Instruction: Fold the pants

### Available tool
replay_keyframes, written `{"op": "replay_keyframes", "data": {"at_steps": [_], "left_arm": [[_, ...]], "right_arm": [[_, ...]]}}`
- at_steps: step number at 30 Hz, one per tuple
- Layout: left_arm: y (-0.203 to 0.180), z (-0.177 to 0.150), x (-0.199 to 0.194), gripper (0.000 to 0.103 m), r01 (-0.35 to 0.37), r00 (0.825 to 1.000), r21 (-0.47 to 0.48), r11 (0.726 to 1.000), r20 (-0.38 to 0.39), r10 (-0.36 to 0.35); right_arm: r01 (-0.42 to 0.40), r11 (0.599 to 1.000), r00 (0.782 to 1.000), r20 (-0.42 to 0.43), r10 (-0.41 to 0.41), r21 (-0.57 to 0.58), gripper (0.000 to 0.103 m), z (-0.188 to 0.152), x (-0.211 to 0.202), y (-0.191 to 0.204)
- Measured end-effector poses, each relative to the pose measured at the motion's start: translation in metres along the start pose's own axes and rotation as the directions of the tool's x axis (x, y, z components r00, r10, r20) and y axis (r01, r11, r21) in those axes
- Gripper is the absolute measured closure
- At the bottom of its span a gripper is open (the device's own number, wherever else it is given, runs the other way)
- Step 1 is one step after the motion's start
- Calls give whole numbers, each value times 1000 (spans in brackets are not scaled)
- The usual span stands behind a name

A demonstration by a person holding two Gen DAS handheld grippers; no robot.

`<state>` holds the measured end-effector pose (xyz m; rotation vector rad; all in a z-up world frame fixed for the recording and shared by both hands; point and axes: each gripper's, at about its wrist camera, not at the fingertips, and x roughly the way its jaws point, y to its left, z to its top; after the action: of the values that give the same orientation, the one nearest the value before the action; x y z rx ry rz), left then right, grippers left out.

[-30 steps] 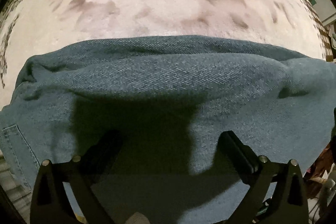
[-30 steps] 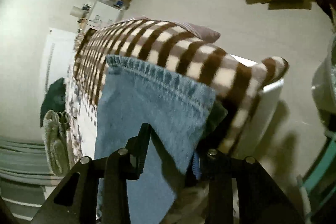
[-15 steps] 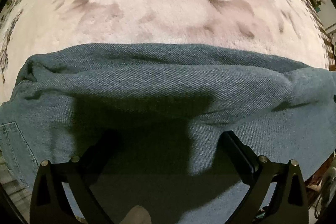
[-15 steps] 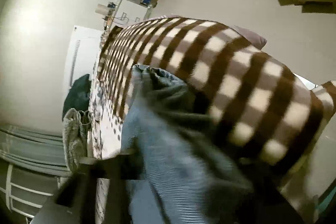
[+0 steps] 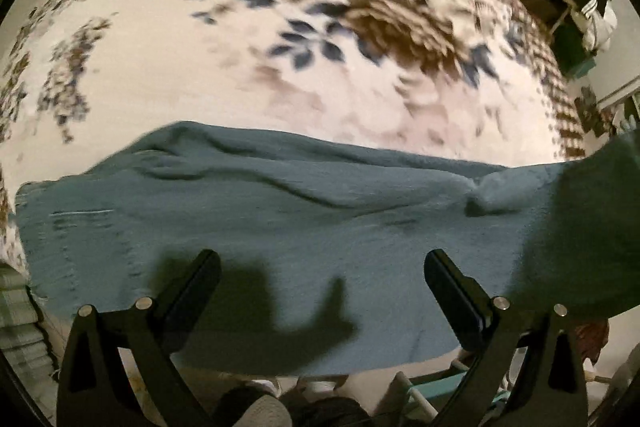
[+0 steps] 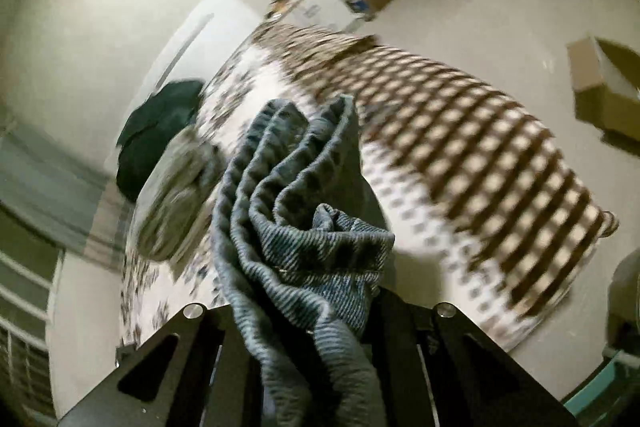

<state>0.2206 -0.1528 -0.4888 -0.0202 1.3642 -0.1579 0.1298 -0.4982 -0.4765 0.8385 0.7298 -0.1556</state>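
Right gripper [image 6: 320, 307] fingers just closed, pinching bunched pants [image 6: 304, 227]; left gripper [image 5: 320, 267] fingers spread wide above pants [image 5: 280, 211], bed [image 5: 200, 75]

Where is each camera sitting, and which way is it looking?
Left wrist: rides the left gripper, looking steeply down at jeans on the flowered blanket; its open black fingers show.
Right wrist: rides the right gripper, looking slantwise down across the bed; it is shut on bunched denim.
Shared: the jeans and the blanket.
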Motion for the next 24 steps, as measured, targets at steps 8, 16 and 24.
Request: {"op": "replay_keyframes", "data": {"at_steps": [8,16,24], "left_arm": [[89,-21,-38,0,-22,998,-92,996,56,27],[206,-45,-35,0,-98,994,-245,965,21,106],[284,-89,-23,0,-164,986,-369,915,-49,157]], "right_arm": [[-58,982,990,-134,34,-178,93,-95,45,124],[-68,928,951,-305,-51,-367,93,-225,133,189],[64,851,874,-383,-299,-521,60,-327,211,210]]}}
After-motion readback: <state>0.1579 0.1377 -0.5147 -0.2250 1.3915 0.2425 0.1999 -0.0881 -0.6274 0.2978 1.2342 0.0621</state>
